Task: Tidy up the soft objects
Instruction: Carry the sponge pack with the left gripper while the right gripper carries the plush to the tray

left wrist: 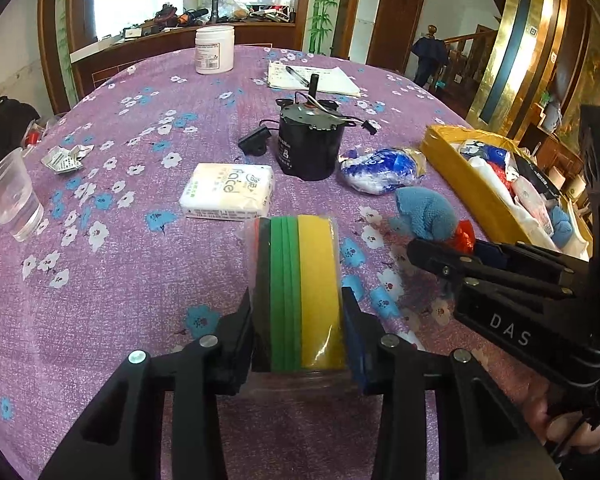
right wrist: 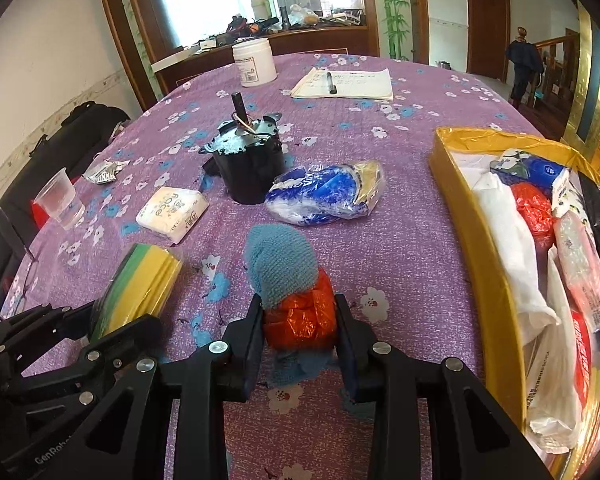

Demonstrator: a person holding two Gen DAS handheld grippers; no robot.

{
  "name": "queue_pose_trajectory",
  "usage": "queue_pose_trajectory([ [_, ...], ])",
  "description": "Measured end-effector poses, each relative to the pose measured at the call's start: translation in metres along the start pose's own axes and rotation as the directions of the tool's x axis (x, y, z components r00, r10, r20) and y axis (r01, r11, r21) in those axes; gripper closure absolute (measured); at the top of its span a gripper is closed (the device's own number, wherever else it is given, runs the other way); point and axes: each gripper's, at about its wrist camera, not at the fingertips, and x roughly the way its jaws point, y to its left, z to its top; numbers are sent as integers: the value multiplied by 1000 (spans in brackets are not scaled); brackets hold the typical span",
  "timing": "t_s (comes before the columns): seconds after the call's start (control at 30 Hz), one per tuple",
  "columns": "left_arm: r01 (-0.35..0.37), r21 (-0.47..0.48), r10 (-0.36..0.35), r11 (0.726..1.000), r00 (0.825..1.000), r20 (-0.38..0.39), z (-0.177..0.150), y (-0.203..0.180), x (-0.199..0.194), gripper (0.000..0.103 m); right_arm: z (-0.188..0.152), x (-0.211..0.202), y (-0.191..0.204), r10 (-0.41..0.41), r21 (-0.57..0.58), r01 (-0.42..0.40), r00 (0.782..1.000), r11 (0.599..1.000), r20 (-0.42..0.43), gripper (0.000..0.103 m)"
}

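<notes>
The sponge pack (left wrist: 298, 292), striped black, green and yellow in clear wrap, is sitting on the purple flowered tablecloth (left wrist: 132, 264) with the left gripper (left wrist: 298, 320) pinching its near end, both pads pressing its sides. Just to its right, the right gripper (right wrist: 298, 322) is squeezing a crumpled orange plastic bag (right wrist: 300, 316) that is touching a blue knitted cloth (right wrist: 280, 264). Farther right, the yellow box (right wrist: 464, 240) is holding other soft items.

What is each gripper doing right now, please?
Left gripper: closed on the sponge pack.
Right gripper: closed on the orange plastic bag, with the blue cloth lying against it.
</notes>
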Motion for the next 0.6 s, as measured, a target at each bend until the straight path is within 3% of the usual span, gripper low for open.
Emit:
queue_pose_trajectory([
  [0.37,9,-2,-9,1000,1000,22,8,-5,-12,65,6,-26,-12,44,34,-45,999,998,30,68],
  [0.6,27,45,-29,999,998,56,22,-30,-25,65,11,-54,-35,54,83,-62,994,995,91,68],
])
